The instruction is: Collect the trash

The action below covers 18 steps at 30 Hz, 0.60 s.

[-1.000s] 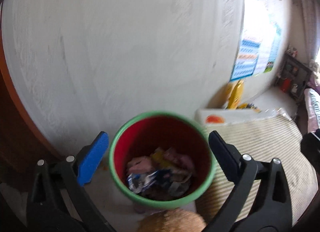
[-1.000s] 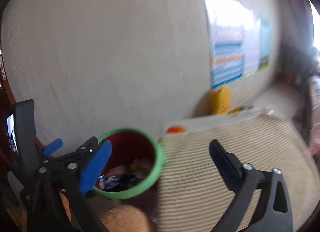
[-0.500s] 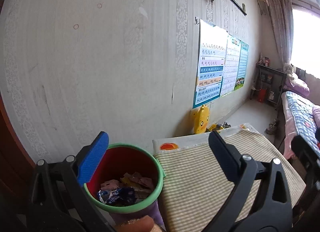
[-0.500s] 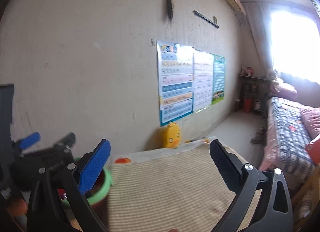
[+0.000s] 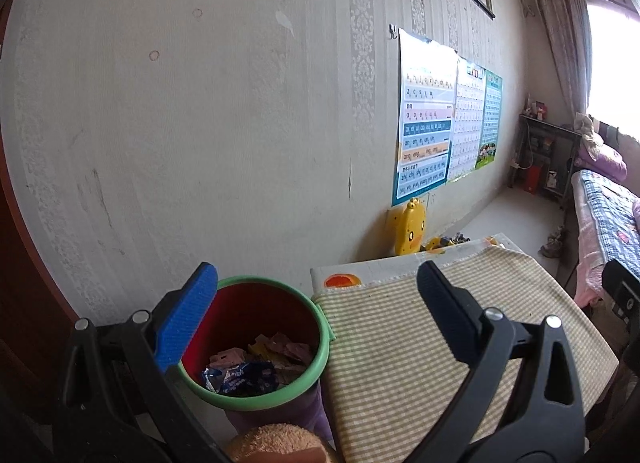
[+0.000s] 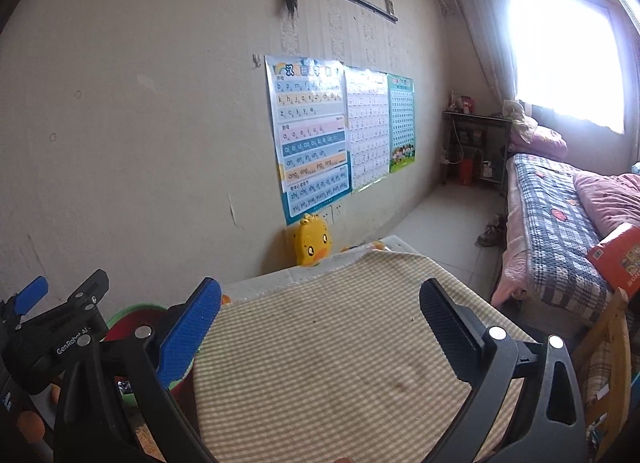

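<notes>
Both the left gripper (image 5: 316, 315) and the right gripper (image 6: 320, 327) hold their jaws wide apart and empty above the checked desk (image 6: 340, 363), while the wrappers (image 5: 248, 371) lie in the green-rimmed red bin (image 5: 256, 343) beside the desk's left edge.

Black plastic tongs (image 5: 316, 311) (silver screws at the joints), one blue ribbed pad (image 5: 186, 321), one black.
</notes>
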Available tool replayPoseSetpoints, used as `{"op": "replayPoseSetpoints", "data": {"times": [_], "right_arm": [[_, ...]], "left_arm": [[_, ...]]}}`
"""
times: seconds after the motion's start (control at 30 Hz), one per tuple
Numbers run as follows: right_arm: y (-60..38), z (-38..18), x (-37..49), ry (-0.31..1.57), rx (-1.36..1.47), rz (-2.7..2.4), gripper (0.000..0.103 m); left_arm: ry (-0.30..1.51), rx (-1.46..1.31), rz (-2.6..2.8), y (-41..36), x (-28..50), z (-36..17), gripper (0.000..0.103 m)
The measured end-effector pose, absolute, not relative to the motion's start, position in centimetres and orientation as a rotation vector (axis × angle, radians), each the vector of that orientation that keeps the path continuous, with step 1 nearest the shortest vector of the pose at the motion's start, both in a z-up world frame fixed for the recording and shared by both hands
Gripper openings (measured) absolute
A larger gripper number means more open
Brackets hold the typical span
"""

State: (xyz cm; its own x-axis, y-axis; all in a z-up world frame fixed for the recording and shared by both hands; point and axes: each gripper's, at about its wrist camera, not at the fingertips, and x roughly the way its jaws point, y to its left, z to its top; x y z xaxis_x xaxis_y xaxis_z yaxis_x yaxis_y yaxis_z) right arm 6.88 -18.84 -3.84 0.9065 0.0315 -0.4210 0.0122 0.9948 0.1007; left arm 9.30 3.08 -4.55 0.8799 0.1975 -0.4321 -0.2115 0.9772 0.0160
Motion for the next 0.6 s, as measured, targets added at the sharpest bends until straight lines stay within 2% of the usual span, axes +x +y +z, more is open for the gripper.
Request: {"op": "replayPoseSetpoints", "data": {"times": [0.6], "right_arm": [[-18.53, -4.54, 7.26, 0.467, 0.101, 0.007, 0.096]], "left_arm": [[0.487, -0.049, 0.215, 3.63, 9.64, -5.58, 0.098]]}}
